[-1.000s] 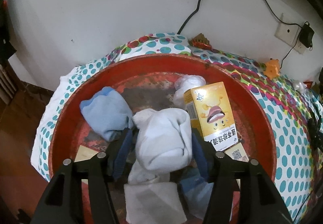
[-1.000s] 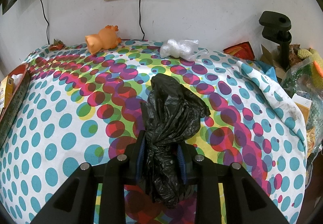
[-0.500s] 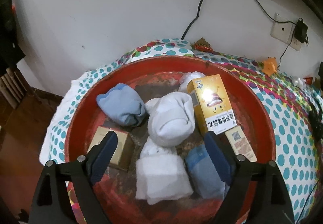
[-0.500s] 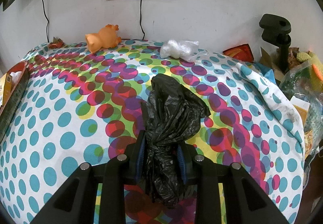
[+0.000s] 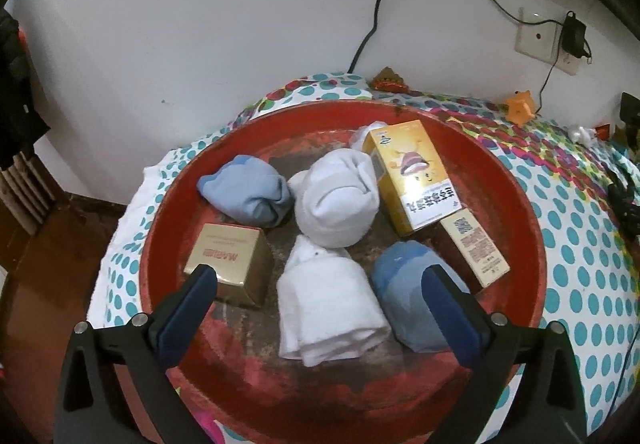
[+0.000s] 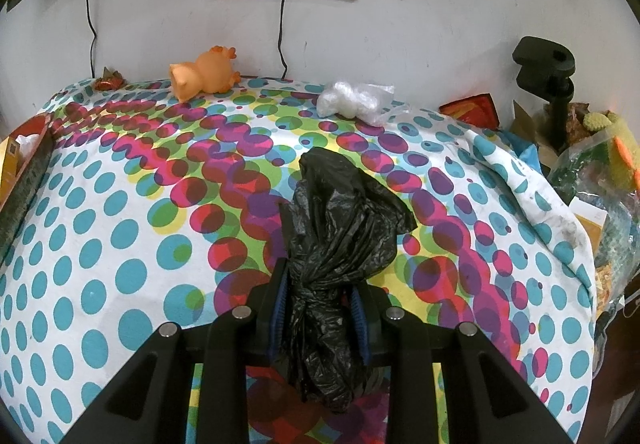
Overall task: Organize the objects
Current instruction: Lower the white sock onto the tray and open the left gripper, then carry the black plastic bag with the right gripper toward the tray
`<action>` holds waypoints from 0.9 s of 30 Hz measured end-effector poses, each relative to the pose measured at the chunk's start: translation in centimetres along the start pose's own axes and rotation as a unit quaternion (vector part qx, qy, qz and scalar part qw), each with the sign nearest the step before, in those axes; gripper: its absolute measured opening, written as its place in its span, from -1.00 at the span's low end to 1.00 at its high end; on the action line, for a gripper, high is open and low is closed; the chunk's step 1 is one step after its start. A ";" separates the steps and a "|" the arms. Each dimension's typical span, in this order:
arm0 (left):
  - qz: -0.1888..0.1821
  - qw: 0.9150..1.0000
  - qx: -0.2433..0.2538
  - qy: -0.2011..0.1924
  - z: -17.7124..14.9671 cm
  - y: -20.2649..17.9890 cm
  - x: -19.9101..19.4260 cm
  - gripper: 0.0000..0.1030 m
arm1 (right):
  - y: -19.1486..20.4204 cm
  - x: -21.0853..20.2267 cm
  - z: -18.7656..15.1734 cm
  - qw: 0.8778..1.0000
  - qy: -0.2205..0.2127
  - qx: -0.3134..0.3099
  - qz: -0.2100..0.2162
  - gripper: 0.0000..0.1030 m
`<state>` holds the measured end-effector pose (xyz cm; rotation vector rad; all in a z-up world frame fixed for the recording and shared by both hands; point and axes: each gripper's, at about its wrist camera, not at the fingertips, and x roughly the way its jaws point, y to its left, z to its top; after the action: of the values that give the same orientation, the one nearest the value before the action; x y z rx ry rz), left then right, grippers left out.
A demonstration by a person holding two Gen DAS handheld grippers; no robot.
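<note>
Released since a second ago: white rolled sock [image 5: 338, 202], once pinched by the left gripper [image 5: 320, 294], now lying free in the red basin [image 5: 516, 204] against the yellow box [image 5: 412, 180]; jaws just been opening, now spread wide, nothing pressed between them, drawn back from the pile; light blue sock [image 5: 246, 192], gold box [image 5: 232, 260], folded white cloth [image 5: 330, 304] and darker blue sock [image 5: 408, 296] also in the basin. Unchanged on the other side: right gripper [image 6: 320, 302] clamped on the black plastic bag [image 6: 340, 228] over the dotted cloth [image 6: 100, 244]; orange toy [image 6: 204, 74] by the wall.
</note>
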<state>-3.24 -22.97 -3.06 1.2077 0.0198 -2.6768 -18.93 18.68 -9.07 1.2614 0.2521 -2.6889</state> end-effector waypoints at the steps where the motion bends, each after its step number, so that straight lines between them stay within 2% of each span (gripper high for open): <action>1: -0.001 1.000 0.000 0.001 0.0 -0.1 0.1 0.99 | -0.1 0.0 0.0 1.000 0.001 0.007 -0.002 -0.43; 4: 0.012 1.000 0.011 0.001 -0.1 -0.4 0.4 0.99 | 0.2 -0.1 -0.1 1.000 0.002 0.023 -0.010 -0.43; 15: 0.007 1.000 0.018 0.002 -0.4 -0.8 0.6 0.99 | 2.2 -0.5 -0.2 0.998 0.010 0.053 -0.021 -0.47; 27: 0.001 1.000 -0.004 0.014 -0.3 0.2 1.1 0.99 | 6.8 -1.7 0.2 1.000 0.021 0.020 -0.001 -0.47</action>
<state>-3.71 -23.30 -4.03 1.2424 0.0331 -2.6546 -16.50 12.12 -8.20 1.3314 0.2057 -2.6843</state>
